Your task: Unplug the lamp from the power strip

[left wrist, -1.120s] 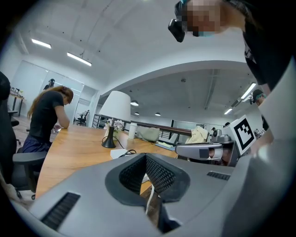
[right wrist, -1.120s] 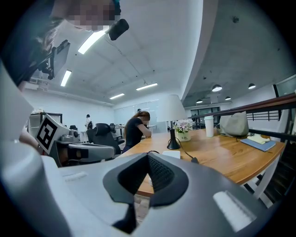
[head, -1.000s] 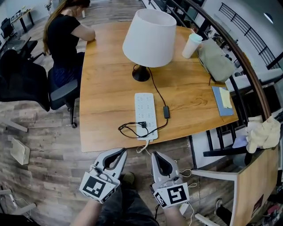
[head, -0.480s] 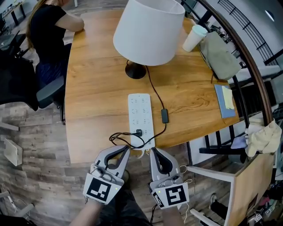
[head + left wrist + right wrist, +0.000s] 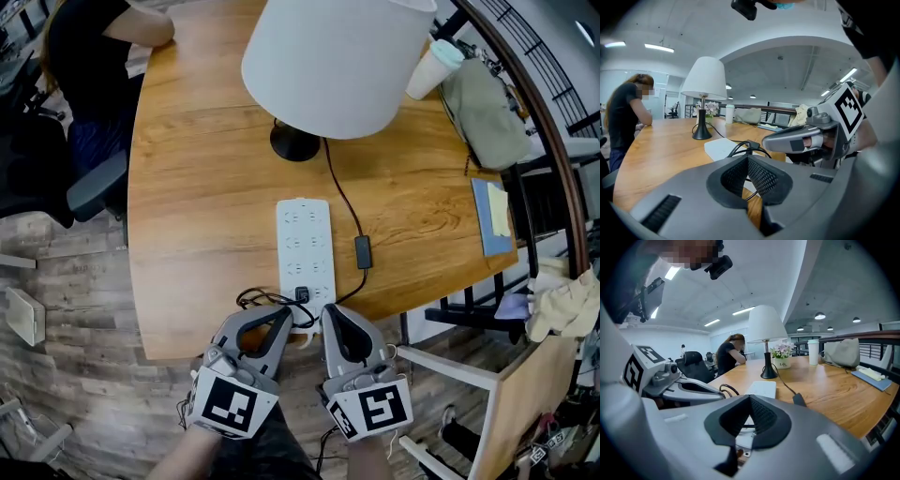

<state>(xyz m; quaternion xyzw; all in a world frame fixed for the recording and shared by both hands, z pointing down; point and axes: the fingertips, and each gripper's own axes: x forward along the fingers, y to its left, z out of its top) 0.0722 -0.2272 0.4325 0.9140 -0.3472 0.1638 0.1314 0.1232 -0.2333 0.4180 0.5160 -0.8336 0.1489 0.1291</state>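
The lamp has a white shade and a black base, and stands on the wooden table. Its black cord runs past an inline switch to a black plug seated in the near end of the white power strip. My left gripper and right gripper hover side by side at the table's near edge, just short of the strip. Both are shut with nothing between the pads. In the left gripper view the left gripper points at the plug. In the right gripper view the right gripper faces the strip.
A person sits at the table's far left by a dark chair. A paper cup, a grey bag and a blue notebook lie along the right side. Loose cord loops lie at the near edge.
Both grippers have moved forward and a little down, from below the table's edge up to the near end of the power strip. Their jaws stay closed.
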